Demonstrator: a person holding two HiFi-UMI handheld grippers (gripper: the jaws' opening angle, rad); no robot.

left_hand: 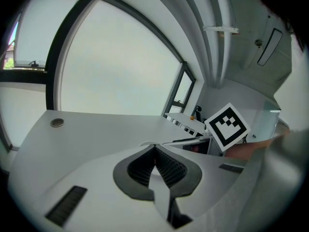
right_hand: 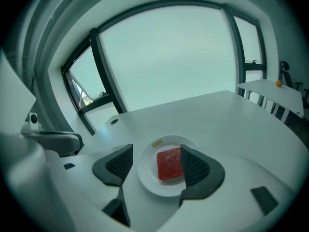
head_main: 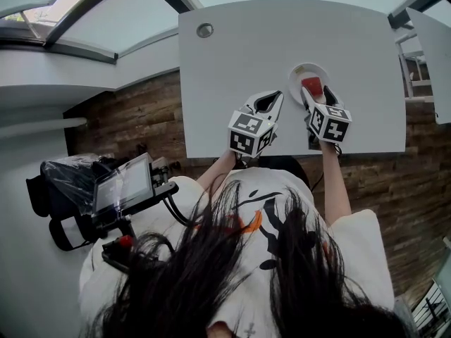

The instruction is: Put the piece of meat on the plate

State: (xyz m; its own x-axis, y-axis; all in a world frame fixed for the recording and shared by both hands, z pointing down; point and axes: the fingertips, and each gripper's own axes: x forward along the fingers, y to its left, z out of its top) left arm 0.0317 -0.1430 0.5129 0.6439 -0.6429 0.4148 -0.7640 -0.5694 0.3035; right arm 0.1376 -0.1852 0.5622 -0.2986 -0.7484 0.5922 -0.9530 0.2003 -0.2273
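The right gripper is open; the piece of meat lies on the plate between its jaws. The left gripper is closed and empty.

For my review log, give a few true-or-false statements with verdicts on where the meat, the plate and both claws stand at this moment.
1. The meat lies on the plate. True.
2. The right claw is shut on the meat. False: its jaws stand apart, and the meat lies flat on the plate.
3. The left claw is shut with nothing between its jaws. True.
4. The plate stands on the wooden floor. False: it stands on the white table.
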